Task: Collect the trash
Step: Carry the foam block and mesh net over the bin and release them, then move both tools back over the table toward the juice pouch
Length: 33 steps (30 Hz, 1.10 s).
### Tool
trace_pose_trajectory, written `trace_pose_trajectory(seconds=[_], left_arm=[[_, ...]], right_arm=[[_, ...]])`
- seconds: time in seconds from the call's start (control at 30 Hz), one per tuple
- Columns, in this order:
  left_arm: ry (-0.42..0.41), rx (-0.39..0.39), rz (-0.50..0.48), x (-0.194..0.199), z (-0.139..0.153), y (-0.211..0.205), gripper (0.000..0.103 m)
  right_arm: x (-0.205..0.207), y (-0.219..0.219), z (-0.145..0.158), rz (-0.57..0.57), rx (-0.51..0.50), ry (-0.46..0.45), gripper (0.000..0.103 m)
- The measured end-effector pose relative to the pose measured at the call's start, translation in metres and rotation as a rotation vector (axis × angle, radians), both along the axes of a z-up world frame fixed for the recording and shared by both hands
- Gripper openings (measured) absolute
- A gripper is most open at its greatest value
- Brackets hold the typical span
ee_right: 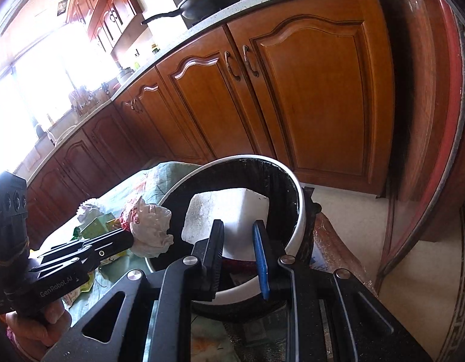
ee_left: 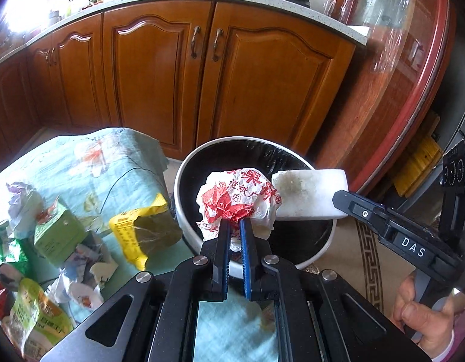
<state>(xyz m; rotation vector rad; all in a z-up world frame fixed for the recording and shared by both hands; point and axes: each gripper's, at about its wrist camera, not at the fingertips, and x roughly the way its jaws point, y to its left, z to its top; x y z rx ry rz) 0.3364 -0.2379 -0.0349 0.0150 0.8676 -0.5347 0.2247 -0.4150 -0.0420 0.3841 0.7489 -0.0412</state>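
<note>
My left gripper (ee_left: 234, 221) is shut on a crumpled white and red plastic bag (ee_left: 238, 199) and holds it over the white bin (ee_left: 184, 166) lined with a black bag. My right gripper (ee_right: 239, 226) is shut on a white foam block (ee_right: 229, 214) and holds it over the same bin (ee_right: 300, 211). In the left wrist view the foam block (ee_left: 310, 193) sits at the bin's right rim, held by the right gripper (ee_left: 340, 197). In the right wrist view the left gripper (ee_right: 128, 236) holds the plastic bag (ee_right: 151, 226) at the bin's left rim.
A low table with a light green floral cloth (ee_left: 81, 163) stands left of the bin, with a yellow packet (ee_left: 142, 226), a green carton (ee_left: 59, 232), crumpled paper and wrappers. Wooden cabinets (ee_left: 202, 75) stand behind. A red-rimmed glass table (ee_left: 413, 75) is at the right.
</note>
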Motion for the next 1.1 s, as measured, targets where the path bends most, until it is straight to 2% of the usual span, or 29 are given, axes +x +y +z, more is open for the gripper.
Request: trace_pose_trajectory(seconds=[0.23,0.27,0.33,0.37,0.43,0.47,0.5,0.57,0.63,0.7,0.73,0.87,1.1], left_arm=[[0.027,0.008,-0.015,0.018,-0.010,-0.013,0.006],[0.031,0.011,-0.016,0.022,-0.010,-0.016,0.007],[0.040,0.009,-0.023,0.025,-0.012,-0.018,0.021],[0.037,0.007,-0.018,0.024,-0.012,-0.017,0.025],[0.020,0.009,-0.008,0.021,-0.011,-0.014,0.042],[0.014,0.006,-0.003,0.019,-0.010,-0.013,0.045],[0.012,-0.002,0.002,0.017,-0.009,-0.010,0.050],[0.010,-0.016,0.008,0.010,-0.009,-0.001,0.050],[0.008,-0.027,0.027,0.003,-0.009,0.010,0.052],[0.001,-0.044,0.052,-0.007,-0.008,0.025,0.056],[-0.003,-0.049,0.064,-0.013,-0.008,0.031,0.060],[-0.020,-0.056,0.102,-0.036,-0.008,0.056,0.063],[-0.004,-0.076,0.181,-0.069,-0.011,0.105,0.066]], right_arm=[[0.011,-0.007,-0.005,-0.007,-0.010,0.025,0.022],[0.013,-0.008,-0.006,-0.003,-0.007,0.029,0.026],[0.016,-0.010,-0.008,-0.003,0.005,0.034,0.028],[0.016,-0.010,-0.009,-0.003,0.016,0.037,0.033],[0.015,-0.012,-0.010,-0.009,0.025,0.036,0.040],[0.013,-0.012,-0.010,-0.014,0.029,0.031,0.047],[0.012,-0.011,-0.010,-0.017,0.035,0.028,0.049],[0.006,-0.009,-0.009,-0.022,0.048,0.019,0.049],[0.003,-0.005,-0.008,-0.022,0.062,0.014,0.058],[-0.002,0.000,-0.008,-0.022,0.082,0.004,0.083],[-0.005,0.002,-0.007,-0.021,0.090,-0.003,0.086],[-0.015,0.017,-0.007,-0.009,0.114,-0.006,0.087],[-0.030,0.050,-0.006,0.023,0.145,-0.005,0.088]])
